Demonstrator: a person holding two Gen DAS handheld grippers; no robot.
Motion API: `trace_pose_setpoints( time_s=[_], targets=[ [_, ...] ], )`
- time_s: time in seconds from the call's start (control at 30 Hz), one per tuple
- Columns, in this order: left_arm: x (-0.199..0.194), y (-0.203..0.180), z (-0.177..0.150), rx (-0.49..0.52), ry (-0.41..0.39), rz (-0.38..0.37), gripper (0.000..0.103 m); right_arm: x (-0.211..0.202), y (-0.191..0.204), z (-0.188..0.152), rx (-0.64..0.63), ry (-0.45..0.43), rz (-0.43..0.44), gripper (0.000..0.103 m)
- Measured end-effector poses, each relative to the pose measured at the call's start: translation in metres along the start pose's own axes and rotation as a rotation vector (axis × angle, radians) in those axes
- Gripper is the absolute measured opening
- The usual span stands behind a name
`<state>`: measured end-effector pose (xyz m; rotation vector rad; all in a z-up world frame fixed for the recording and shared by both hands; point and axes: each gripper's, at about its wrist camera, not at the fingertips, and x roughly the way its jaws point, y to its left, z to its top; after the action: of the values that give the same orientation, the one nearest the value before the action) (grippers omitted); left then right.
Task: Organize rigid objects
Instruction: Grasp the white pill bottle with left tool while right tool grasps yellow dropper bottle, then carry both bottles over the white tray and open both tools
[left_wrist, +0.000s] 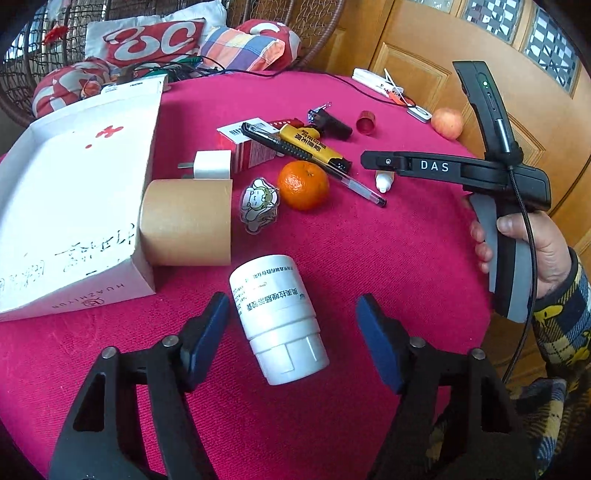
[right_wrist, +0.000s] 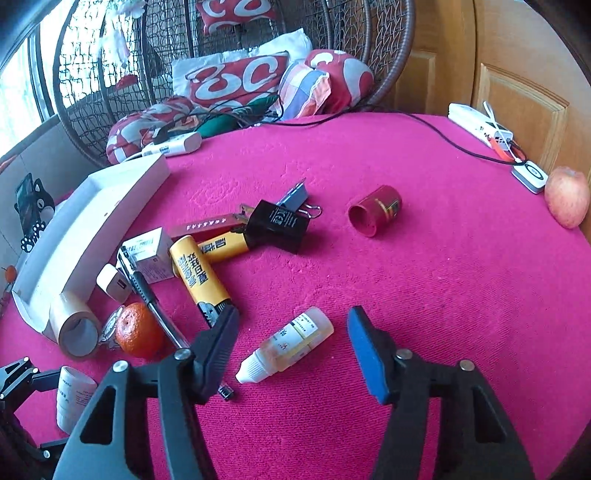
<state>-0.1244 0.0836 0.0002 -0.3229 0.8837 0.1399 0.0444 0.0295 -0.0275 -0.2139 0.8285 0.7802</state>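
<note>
My left gripper (left_wrist: 293, 332) is open, with a white pill bottle (left_wrist: 277, 317) lying on its side between the fingers on the pink tablecloth. My right gripper (right_wrist: 291, 343) is open around a small dropper bottle (right_wrist: 286, 345) lying on the cloth; the right gripper's side shows in the left wrist view (left_wrist: 376, 162) above that dropper bottle (left_wrist: 384, 181). A white open box (left_wrist: 70, 206) lies at the left, with a brown tape roll (left_wrist: 186, 221) against it.
A mandarin (left_wrist: 303, 184), pen (left_wrist: 325, 166), yellow tube (left_wrist: 314, 144), white charger (left_wrist: 212, 164), black adapter (right_wrist: 275, 225), red cap (right_wrist: 373, 210), sticker (left_wrist: 258, 203) and apple (right_wrist: 567, 195) lie on the table. A power strip (right_wrist: 480, 123) and cable lie at the far right edge.
</note>
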Motion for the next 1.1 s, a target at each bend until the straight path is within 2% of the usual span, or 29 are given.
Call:
trace_pose_setpoints(
  time_s=[0.03, 0.07, 0.13, 0.17, 0.33, 0.5, 0.6, 0.87, 1.1],
  targets=[
    [0.0, 0.001, 0.0, 0.009, -0.012, 0.016, 0.058, 0.003, 0.003, -0.001, -0.013, 0.011, -0.004, 0.051],
    [0.0, 0.001, 0.0, 0.014, -0.014, 0.026, 0.04, 0.007, 0.007, -0.003, -0.03, 0.02, -0.012, 0.043],
    [-0.001, 0.004, -0.002, 0.013, -0.02, 0.023, 0.036, 0.008, 0.014, -0.004, -0.08, 0.011, -0.051, 0.031],
    [-0.002, 0.005, -0.003, 0.009, -0.024, 0.019, 0.036, 0.007, 0.016, -0.005, -0.102, 0.007, -0.058, 0.019],
    [-0.013, 0.006, -0.008, 0.014, -0.061, 0.011, 0.036, -0.004, 0.003, -0.003, -0.042, -0.022, 0.0, 0.019],
    [-0.036, 0.003, -0.003, 0.032, -0.15, -0.006, 0.036, -0.027, -0.001, 0.008, -0.02, -0.09, 0.018, 0.019],
    [-0.053, 0.005, 0.001, 0.045, -0.206, 0.02, 0.036, -0.036, 0.008, 0.015, -0.027, -0.119, 0.039, 0.019],
    [-0.088, 0.046, 0.011, -0.032, -0.31, 0.097, 0.036, -0.044, 0.042, 0.026, -0.087, -0.141, 0.108, 0.019],
    [-0.107, 0.091, 0.016, -0.14, -0.356, 0.167, 0.036, -0.052, 0.08, 0.04, -0.14, -0.157, 0.192, 0.019]
  ],
)
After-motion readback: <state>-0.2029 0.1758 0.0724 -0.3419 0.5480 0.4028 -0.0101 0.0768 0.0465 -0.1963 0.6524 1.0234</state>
